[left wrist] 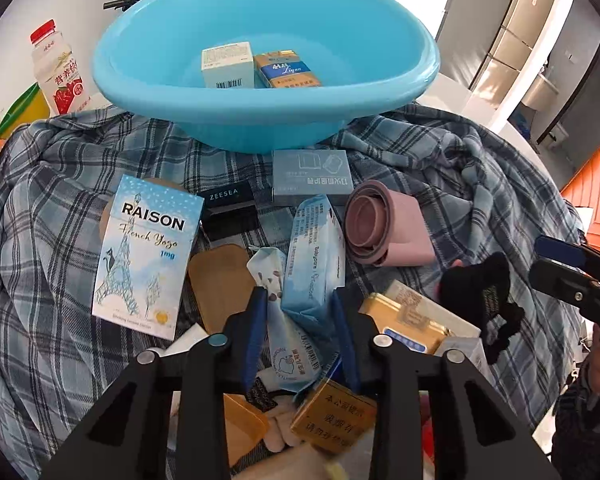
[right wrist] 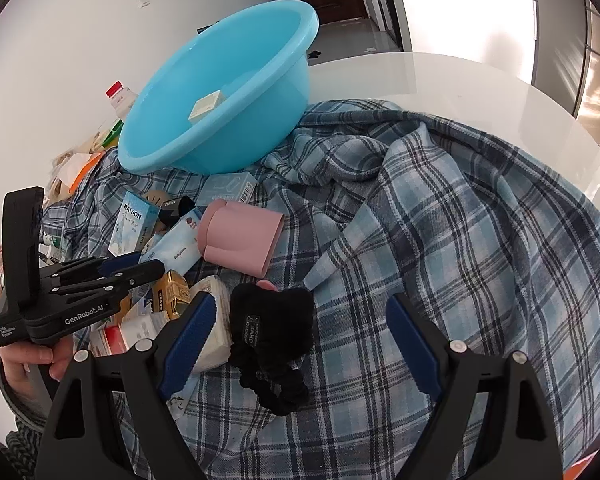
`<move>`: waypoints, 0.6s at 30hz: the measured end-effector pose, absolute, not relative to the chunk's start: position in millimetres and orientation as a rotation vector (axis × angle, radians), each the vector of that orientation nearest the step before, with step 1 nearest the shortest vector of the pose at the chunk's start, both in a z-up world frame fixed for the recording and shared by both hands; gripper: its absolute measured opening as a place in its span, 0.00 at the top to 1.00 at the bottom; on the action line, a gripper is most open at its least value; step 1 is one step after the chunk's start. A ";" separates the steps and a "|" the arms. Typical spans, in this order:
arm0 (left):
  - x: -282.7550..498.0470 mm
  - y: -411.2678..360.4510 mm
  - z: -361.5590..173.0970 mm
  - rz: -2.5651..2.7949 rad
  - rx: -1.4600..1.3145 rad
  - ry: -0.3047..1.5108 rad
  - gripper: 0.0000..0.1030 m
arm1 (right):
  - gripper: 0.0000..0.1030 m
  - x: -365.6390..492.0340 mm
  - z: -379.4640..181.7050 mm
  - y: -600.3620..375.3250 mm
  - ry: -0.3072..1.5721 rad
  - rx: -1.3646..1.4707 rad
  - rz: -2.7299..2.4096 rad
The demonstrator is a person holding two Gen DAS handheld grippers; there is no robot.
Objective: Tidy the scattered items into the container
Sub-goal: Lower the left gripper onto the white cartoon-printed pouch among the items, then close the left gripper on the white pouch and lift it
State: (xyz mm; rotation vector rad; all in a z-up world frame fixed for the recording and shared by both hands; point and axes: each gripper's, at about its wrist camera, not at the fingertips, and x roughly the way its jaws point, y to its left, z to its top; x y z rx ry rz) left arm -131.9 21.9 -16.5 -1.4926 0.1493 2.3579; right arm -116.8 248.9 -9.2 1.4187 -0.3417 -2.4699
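Barely started: two small cartons in round sky-blue plastic basin [left wrist: 260,60], rest of clutter on plaid cloth; left gripper [left wrist: 300,312] fingers straddling pale-blue tissue pack [left wrist: 312,256], unclamped; right gripper [right wrist: 296,344] spread around black scrunchie [right wrist: 272,344].

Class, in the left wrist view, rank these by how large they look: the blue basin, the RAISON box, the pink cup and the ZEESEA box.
1. Blue basin
2. RAISON box
3. Pink cup
4. ZEESEA box

The RAISON box lies nearer the camera than the cup, so that pair is unsure.
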 end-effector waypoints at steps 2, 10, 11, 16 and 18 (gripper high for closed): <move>-129.4 18.6 -12.1 2.371 -1.484 0.169 0.68 | 0.17 -114.8 -6.4 247.1 -0.333 1.406 -2.470; -110.5 -3.6 9.6 2.441 -1.438 0.196 0.70 | 0.17 -109.5 0.3 239.7 -0.318 1.378 -2.464; -108.9 -7.9 11.5 2.453 -1.435 0.200 0.70 | 0.17 -108.9 0.4 238.5 -0.318 1.377 -2.462; -106.8 -27.3 15.1 2.484 -1.445 0.175 0.71 | 0.17 -107.2 0.4 231.1 -0.307 1.373 -2.445; -106.3 -29.7 14.0 2.475 -1.448 0.169 0.71 | 0.17 -106.8 0.1 229.0 -0.303 1.374 -2.440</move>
